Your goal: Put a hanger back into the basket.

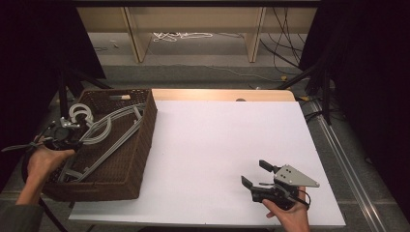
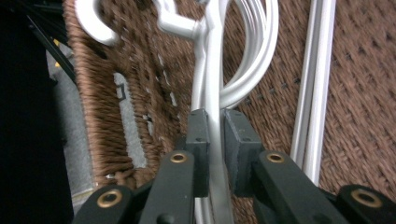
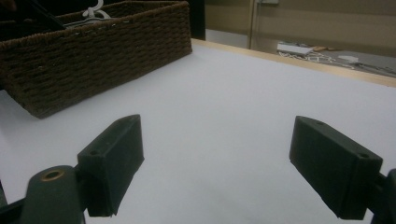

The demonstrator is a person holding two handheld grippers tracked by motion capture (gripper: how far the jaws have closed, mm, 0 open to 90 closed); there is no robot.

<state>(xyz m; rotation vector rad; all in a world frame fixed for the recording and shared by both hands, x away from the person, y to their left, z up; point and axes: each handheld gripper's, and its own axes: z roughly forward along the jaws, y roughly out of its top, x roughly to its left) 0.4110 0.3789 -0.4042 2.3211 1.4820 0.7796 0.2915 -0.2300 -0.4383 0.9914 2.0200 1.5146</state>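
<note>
A brown wicker basket (image 1: pixel 140 145) stands at the table's left, with several grey-white plastic hangers (image 1: pixel 104 130) lying in it. My left gripper (image 1: pixel 72 130) reaches into the basket from its left side and is shut on a hanger. In the left gripper view the two pads clamp the hanger's neck (image 2: pixel 212 93) just below its white hook (image 2: pixel 93 23). My right gripper (image 1: pixel 254 174) rests low over the white table near the front right, open and holding nothing. In the right gripper view its jaws stand wide apart, facing the basket (image 3: pixel 93 51).
A white sheet (image 1: pixel 227 140) covers the table, with a wooden strip (image 1: pixel 222 94) along the far edge. Dark stands and cables flank both sides. Wooden table legs and a white cord lie on the floor beyond.
</note>
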